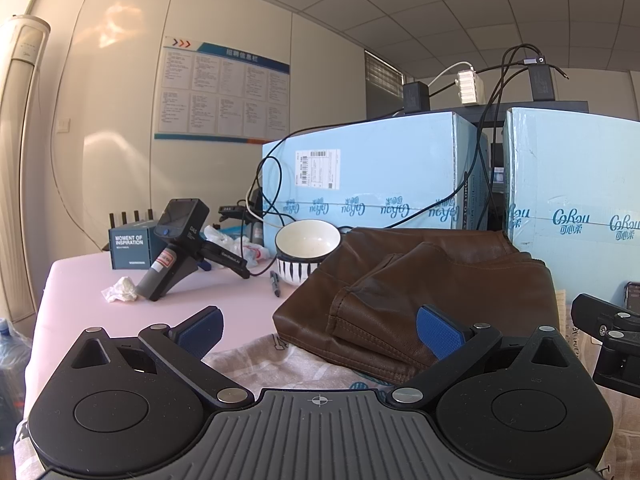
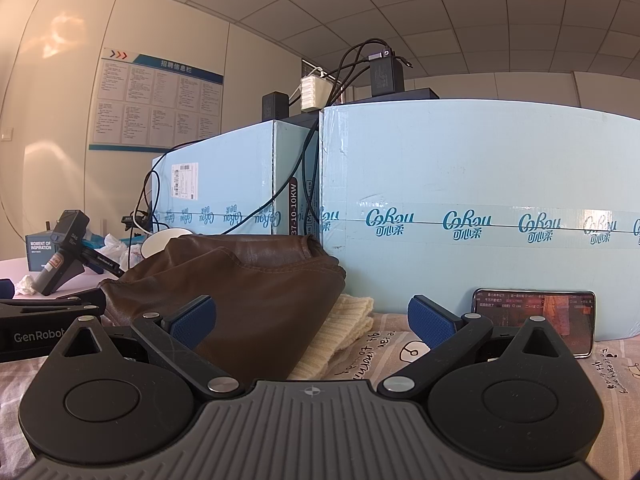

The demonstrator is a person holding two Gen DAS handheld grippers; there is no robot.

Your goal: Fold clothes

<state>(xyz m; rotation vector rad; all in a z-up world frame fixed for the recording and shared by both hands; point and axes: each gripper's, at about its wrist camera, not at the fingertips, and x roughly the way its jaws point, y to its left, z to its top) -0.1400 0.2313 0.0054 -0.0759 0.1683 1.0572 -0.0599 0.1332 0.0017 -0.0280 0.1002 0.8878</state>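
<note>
Left gripper (image 1: 320, 330) nearest the lens: jaws spread wide, blue pads (image 1: 438, 330) empty, nothing grasped. Right gripper (image 2: 312, 320) same state, spread wide and empty (its black body also shows at the right edge of the left wrist view).

Brown leather garment (image 1: 432, 280) lies folded in a stack on the patterned cloth (image 1: 280, 364), straight ahead of the left gripper and slightly right of centre. Its near folded edge sits just beyond the right pad, which overlaps it in view; can't tell if they touch. From the right wrist view the garment (image 2: 248, 292) is ahead-left, behind the left pad (image 2: 192, 320), not between the jaws.

Orientation: long axis looks roughly left-right across the table, hemmed fold edges facing the left gripper, far side up against the light blue boxes (image 1: 380, 172). Top layer is bunched, not flat.

A cream knit piece (image 2: 344, 328) pokes out from under the garment's right side, on the cloth.

Outward: striped bowl (image 1: 306, 250) just beside the garment's far-left corner, marker pen (image 1: 275, 282) in front of it. Further left on the pink tabletop (image 1: 80, 300): a spare handheld gripper (image 1: 180, 248) on its stand, crumpled tissue (image 1: 120, 289), small dark blue box (image 1: 130, 248). A phone (image 2: 536, 316) leans against the right-hand blue box, screen lit.
</note>
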